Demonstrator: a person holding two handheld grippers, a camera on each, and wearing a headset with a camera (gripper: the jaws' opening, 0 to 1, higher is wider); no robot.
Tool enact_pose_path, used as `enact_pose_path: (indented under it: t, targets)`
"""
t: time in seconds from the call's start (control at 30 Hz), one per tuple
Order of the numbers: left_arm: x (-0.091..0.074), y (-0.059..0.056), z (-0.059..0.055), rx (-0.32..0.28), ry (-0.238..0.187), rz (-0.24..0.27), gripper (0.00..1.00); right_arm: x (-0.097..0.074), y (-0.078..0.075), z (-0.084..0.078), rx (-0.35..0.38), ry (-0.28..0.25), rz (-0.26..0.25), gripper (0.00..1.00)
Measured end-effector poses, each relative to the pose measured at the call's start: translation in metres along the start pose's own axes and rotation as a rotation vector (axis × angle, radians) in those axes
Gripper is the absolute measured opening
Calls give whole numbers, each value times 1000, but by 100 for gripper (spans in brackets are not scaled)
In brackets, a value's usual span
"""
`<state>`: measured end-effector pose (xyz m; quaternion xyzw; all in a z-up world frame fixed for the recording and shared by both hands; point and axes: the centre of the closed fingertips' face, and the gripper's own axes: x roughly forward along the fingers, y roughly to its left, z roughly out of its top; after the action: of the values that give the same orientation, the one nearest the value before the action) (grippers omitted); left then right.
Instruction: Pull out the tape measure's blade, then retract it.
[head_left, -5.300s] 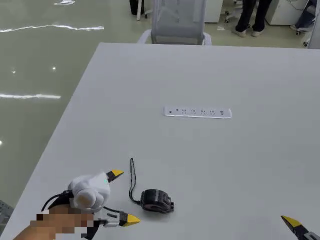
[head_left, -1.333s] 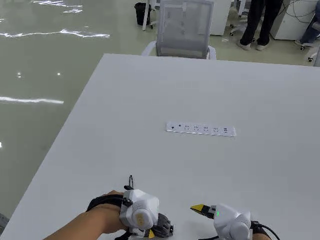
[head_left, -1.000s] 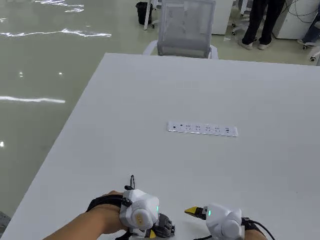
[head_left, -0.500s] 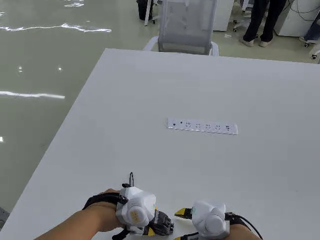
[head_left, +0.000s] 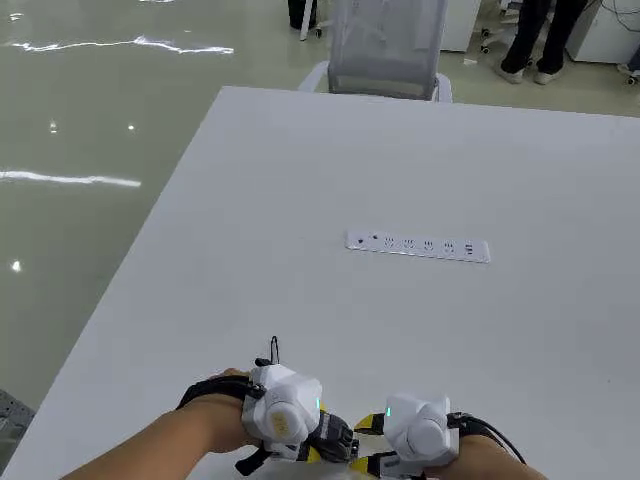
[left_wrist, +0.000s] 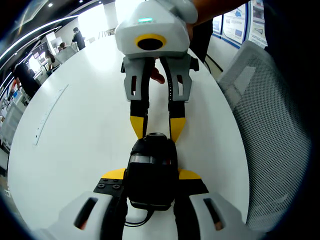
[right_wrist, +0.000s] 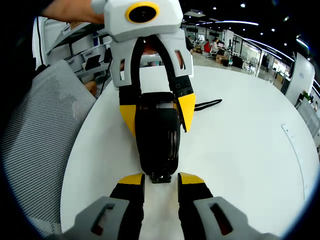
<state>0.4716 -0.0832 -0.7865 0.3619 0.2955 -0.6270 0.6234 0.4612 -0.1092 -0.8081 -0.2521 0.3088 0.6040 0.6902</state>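
Head view: at 6 o'clock on the table (head_left: 300, 200), the left gripper (head_left: 312, 442) and right gripper (head_left: 367, 443) meet nose to nose at the black tape measure (head_left: 338, 436). A power strip (head_left: 417, 246) lies well apart toward 12.

Left gripper view: its jaws pinch the tape measure's sides.

Right gripper view: its jaws stand narrowly apart, flanking the blade hook (right_wrist: 159, 177) at 6; I cannot tell whether they touch it.

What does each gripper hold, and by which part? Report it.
The left gripper clamps the tape measure by its case's sides. The right gripper straddles the blade hook; grip cannot be told.
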Motion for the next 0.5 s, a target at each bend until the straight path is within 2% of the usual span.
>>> enact_pose_path:
  t: [0.13, 0.33, 0.4, 0.43, 0.47, 0.5]
  targets:
    - [0, 0, 0, -1, -2, -4, 31, 3, 2, -1, -8, 13, 14, 22]
    - [0, 0, 0, -4, -2, -3, 31, 4, 1, -2, -22, 39, 13, 21]
    - [0, 0, 0, -4, -3, -3, 31, 4, 2, -4, -59, 54, 5, 19]
    - [1, 0, 0, -3, -2, -4, 31, 2, -5, -9, -94, 95, -36, 14]
    - [1, 0, 0, -4, -2, -2, 31, 5, 1, -7, -57, 73, -10, 14]
    - [0, 0, 0, -4, -3, -2, 31, 5, 1, -8, -45, 78, -9, 14]
